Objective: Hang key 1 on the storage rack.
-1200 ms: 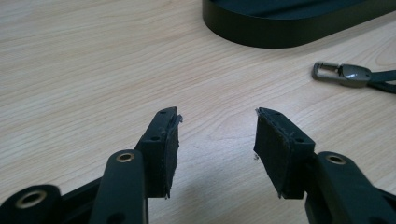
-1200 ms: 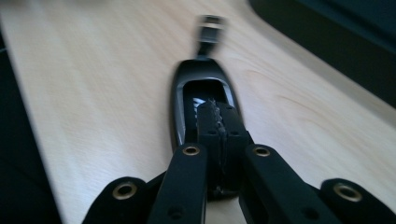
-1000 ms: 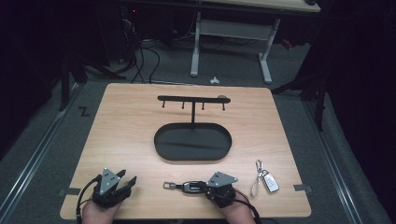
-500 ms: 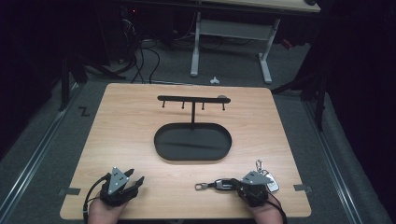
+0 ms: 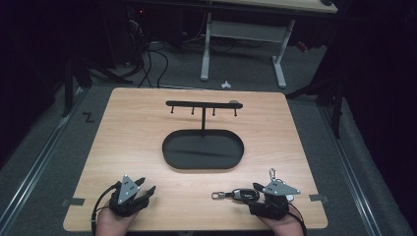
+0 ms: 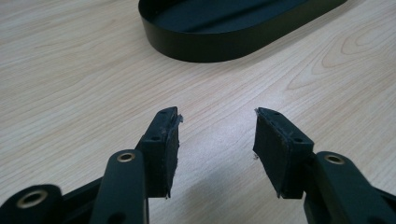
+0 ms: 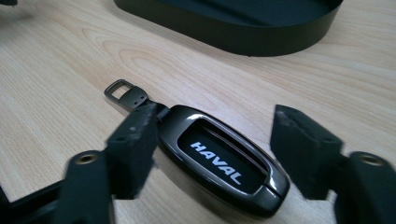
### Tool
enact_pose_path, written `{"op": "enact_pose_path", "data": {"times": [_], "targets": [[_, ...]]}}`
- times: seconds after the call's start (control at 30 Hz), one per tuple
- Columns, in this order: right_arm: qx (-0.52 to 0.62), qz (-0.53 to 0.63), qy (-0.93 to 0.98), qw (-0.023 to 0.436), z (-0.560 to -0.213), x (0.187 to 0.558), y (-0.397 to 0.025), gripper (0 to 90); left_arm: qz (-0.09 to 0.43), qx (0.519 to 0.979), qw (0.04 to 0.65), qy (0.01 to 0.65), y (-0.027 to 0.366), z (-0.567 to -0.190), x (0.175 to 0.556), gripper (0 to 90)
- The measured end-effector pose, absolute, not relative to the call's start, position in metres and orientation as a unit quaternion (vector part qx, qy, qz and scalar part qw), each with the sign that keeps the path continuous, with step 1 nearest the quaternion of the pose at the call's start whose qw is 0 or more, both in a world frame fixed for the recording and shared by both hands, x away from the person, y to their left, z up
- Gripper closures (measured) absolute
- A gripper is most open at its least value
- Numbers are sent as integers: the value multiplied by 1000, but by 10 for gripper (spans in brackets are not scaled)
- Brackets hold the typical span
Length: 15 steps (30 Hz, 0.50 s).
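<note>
A black key fob [image 7: 219, 161] marked HAVAL lies flat on the wooden table [image 5: 147, 128], its metal strap loop [image 7: 122, 93] pointing away. My right gripper [image 7: 215, 113] stands open astride it; the left jaw touches the fob's edge and the right jaw is clear of it. From above, the fob [image 5: 243, 194] lies near the front right edge, just left of the right gripper [image 5: 253, 195]. A silver key ring [image 5: 272, 173] peeks out behind that gripper. My left gripper [image 5: 146, 188] rests at the front left, open [image 6: 215, 119], with nothing between its jaws.
A black oval tray [image 5: 169, 160] sits at mid-table, with a black rack of hooks [image 5: 202, 104] standing at its far side. The tray wall [image 6: 205, 44] lies ahead of the left jaws and also ahead of the right jaws [image 7: 243, 37]. Table legs and cables are beyond the far edge.
The right gripper and the black fob have moved right together along the front edge, up to the silver key. The left gripper has shifted slightly right.
</note>
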State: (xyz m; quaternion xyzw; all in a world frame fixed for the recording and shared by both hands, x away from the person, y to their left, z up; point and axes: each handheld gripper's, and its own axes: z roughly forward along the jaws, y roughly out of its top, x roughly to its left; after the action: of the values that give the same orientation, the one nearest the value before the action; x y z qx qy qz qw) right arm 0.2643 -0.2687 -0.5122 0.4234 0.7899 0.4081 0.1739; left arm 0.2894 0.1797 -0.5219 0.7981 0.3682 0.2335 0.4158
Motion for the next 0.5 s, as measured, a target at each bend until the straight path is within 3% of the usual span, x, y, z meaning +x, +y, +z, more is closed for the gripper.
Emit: {"op": "enact_pose_path", "data": {"times": [0.13,0.27,0.43,0.47,0.5], "targets": [[422,399,797,166,-516,270,-266,240,234,790,421,380,189,-521,288,505],[428,375,807,156,-526,275,-263,234,233,786,423,386,192,-520,288,505],[427,365,813,153,-527,274,-262,411,234,787,422,384,192,-521,287,506],[427,365,813,153,-527,274,-262,411,234,787,422,384,192,-521,287,506],[425,362,815,154,-526,274,-262,475,234,787,423,384,192,-520,287,506]]}}
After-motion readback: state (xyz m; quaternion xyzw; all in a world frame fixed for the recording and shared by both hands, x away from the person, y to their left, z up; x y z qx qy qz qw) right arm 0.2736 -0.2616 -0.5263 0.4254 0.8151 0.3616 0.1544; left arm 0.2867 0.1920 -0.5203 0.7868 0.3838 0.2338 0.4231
